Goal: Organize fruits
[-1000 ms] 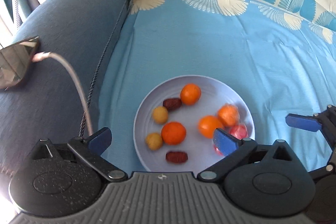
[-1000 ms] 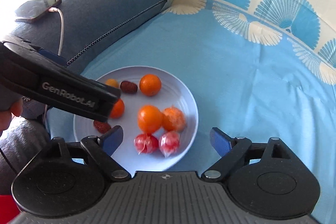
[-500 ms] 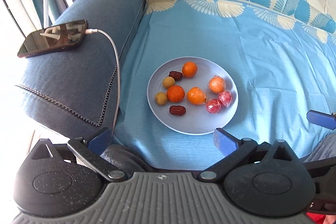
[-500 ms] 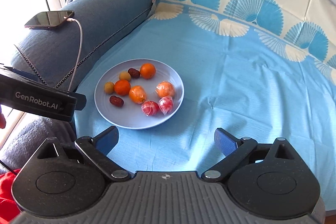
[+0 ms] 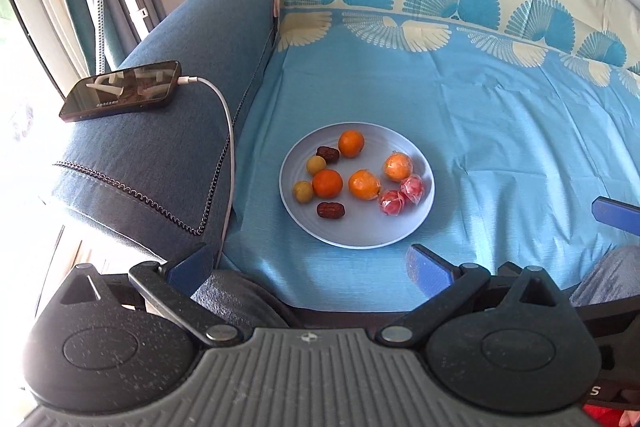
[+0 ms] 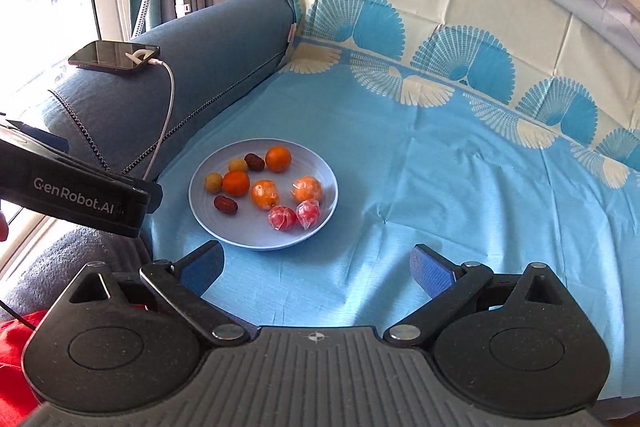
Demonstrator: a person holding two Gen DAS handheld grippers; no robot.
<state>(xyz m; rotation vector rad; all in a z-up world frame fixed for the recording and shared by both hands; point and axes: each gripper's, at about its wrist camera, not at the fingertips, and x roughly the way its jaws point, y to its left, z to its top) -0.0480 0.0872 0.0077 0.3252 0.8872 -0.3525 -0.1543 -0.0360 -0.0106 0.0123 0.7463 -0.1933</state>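
Firstly, the left wrist view: the left gripper (image 5: 308, 267) fills the bottom of the frame, its blue-padded fingers (image 5: 426, 267) spread wide with nothing between them. At centre, a pale blue plate (image 5: 356, 239) sits on a blue patterned cloth (image 5: 500, 131). On the plate lie four oranges (image 5: 327, 183), two small yellow fruits (image 5: 303, 191), two dark red dates (image 5: 330, 209) and two red wrapped fruits (image 5: 391, 203), the last pair touching at the plate's right side. Upper left, a phone (image 5: 120, 95) rests on a blue sofa armrest (image 5: 168, 147), with a white cable (image 5: 228, 131) plugged in. One blue fingertip of the right gripper shows at the right edge.

Next, the right wrist view: the right gripper (image 6: 318, 265) occupies the bottom, its jaws standing wide apart and empty over bare cloth (image 6: 440, 187). The plate (image 6: 256, 243) lies left of centre, clear of both fingers, all fruit on it. The left gripper's black body enters from the left edge, near the plate. The phone (image 6: 114, 55) lies upper left.
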